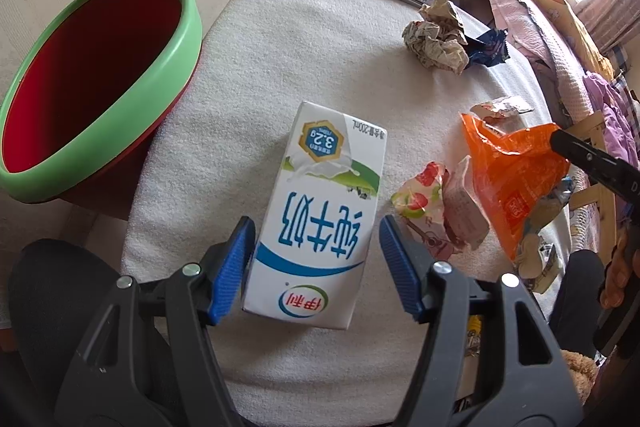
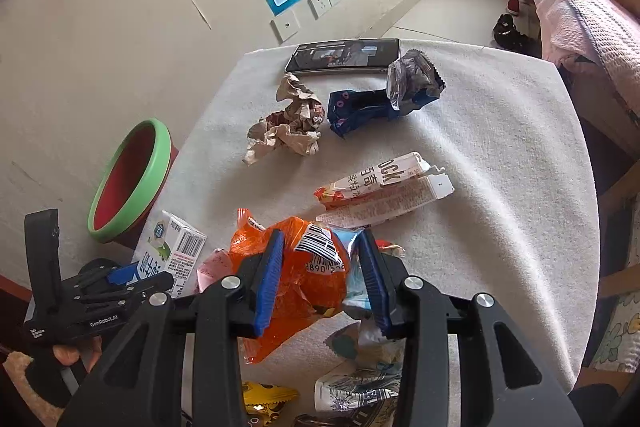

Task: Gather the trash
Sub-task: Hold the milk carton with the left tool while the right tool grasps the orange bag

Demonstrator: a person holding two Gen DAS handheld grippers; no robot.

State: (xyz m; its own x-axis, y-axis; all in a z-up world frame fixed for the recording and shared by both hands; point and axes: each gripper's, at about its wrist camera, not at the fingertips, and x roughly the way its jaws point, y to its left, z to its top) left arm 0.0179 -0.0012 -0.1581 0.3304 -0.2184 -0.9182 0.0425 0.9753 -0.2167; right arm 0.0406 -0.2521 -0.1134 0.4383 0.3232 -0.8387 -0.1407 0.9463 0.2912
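Note:
A white milk carton [image 1: 316,219] lies on the white-clothed table [image 1: 304,39]. My left gripper [image 1: 316,267] is open, its blue pads on either side of the carton's near end, a small gap at each side. The carton also shows in the right wrist view [image 2: 172,251]. My right gripper [image 2: 320,279] has its pads around an orange plastic wrapper [image 2: 304,279], which bulges between them. The wrapper also shows in the left wrist view [image 1: 516,171]. A red bin with a green rim [image 1: 92,79] stands left of the table.
Crumpled paper [image 2: 292,123], a dark blue wrapper [image 2: 360,107], a white snack box [image 2: 388,187] and a phone [image 2: 344,55] lie further back on the table. A pink strawberry wrapper [image 1: 424,199] lies beside the carton. A bed [image 2: 580,7] stands at the right.

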